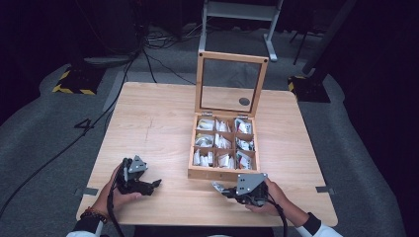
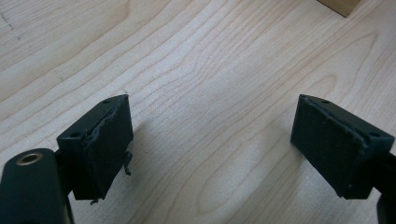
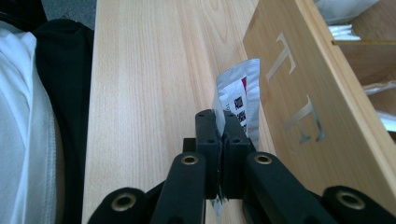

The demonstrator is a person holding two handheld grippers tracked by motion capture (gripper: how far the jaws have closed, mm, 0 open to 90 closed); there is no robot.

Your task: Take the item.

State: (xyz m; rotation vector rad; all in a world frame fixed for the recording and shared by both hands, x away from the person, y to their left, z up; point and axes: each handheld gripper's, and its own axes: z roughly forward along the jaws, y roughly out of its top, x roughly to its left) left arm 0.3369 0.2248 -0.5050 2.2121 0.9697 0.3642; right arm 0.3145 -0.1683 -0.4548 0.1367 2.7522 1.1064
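My right hand-held gripper (image 3: 219, 122) pinches a white sachet (image 3: 239, 99) low over the bench (image 3: 154, 70), beside the tea box (image 3: 299, 88). Its edge may catch the wall and slip. My left hand-held gripper (image 2: 210, 135) rests spread, empty.

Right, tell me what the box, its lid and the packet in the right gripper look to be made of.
Box: light wood, smooth matt finish, grain showing; silvery letters are set in its front wall.
Lid: a frame of like wood around a clear pane, glass or plastic; the table shows through it.
Packet: glossy white printed foil or plastic, to judge by its sheen and creases; the right gripper clamps it.
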